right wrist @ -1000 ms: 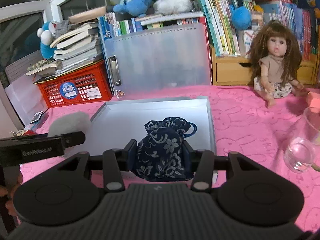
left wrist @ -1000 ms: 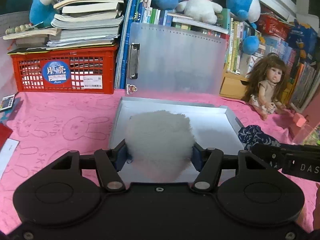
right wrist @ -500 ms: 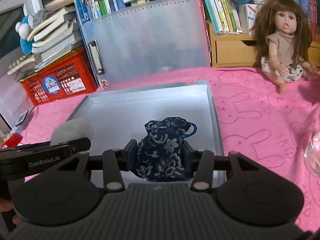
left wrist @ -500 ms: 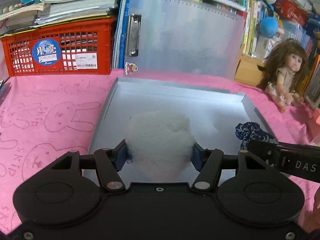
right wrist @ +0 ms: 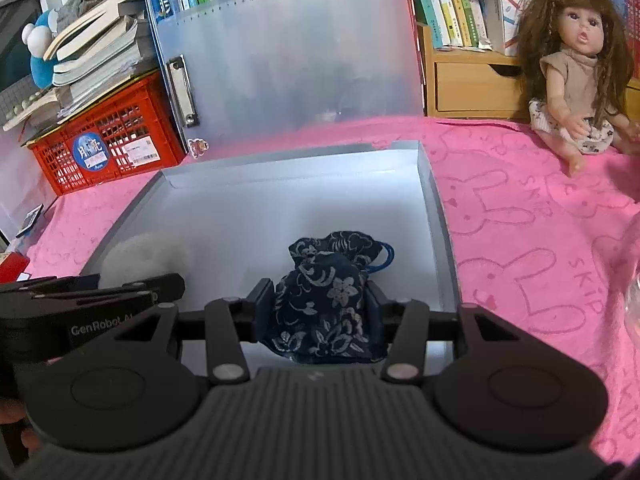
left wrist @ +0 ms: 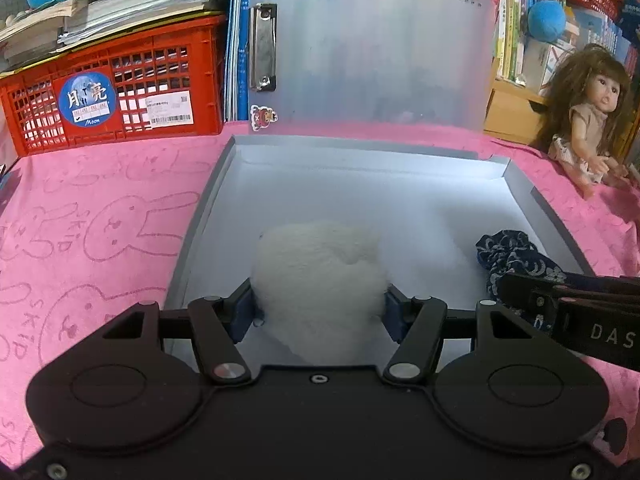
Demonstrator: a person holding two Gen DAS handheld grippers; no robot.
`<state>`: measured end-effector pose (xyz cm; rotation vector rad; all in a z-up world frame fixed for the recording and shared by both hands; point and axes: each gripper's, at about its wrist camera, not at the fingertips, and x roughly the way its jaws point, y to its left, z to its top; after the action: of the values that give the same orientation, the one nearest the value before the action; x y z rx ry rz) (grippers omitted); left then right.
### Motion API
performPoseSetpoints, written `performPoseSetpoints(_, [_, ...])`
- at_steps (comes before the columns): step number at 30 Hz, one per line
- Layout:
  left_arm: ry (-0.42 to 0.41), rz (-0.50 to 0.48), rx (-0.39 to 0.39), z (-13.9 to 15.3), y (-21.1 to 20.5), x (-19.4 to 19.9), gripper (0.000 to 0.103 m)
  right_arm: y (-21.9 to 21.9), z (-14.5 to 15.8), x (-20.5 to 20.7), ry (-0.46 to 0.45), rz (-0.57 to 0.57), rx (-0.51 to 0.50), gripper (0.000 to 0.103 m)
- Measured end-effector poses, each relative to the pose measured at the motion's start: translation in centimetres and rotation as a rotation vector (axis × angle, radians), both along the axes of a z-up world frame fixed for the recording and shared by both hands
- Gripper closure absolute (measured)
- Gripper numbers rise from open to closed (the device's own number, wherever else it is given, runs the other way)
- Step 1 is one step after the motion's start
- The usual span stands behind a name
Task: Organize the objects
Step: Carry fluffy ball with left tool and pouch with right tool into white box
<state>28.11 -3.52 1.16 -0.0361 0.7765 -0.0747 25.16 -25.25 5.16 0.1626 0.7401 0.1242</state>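
Observation:
A shallow grey box with its frosted lid standing upright at the back lies open on the pink cloth. My left gripper is shut on a white fluffy puff, held low over the box's near left part. My right gripper is shut on a dark blue floral drawstring pouch, low over the box's near right part. The pouch also shows at the right of the left wrist view, and the puff at the left of the right wrist view.
A red crate under stacked books stands at the back left. A long-haired doll sits on the cloth at the right, before a wooden drawer unit and shelves of books. A clear glass edge shows at far right.
Both grippers have come forward and down toward the open box, still holding the puff and the pouch. The box now fills more of both views.

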Motion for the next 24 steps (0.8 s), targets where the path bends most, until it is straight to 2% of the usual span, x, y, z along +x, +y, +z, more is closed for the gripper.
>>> performPoseSetpoints(17, [0.022, -0.005, 0.023, -0.39, -0.11, 0.43, 0.042, 0.37, -0.11, -0.05, 0.008, 0.003, -0.012, 0.046])
performPoseSetpoints(24, [0.023, -0.002, 0.023, -0.26, -0.1, 0.33, 0.039, 0.34, -0.18, -0.13, 0.008, 0.003, -0.014, 0.031])
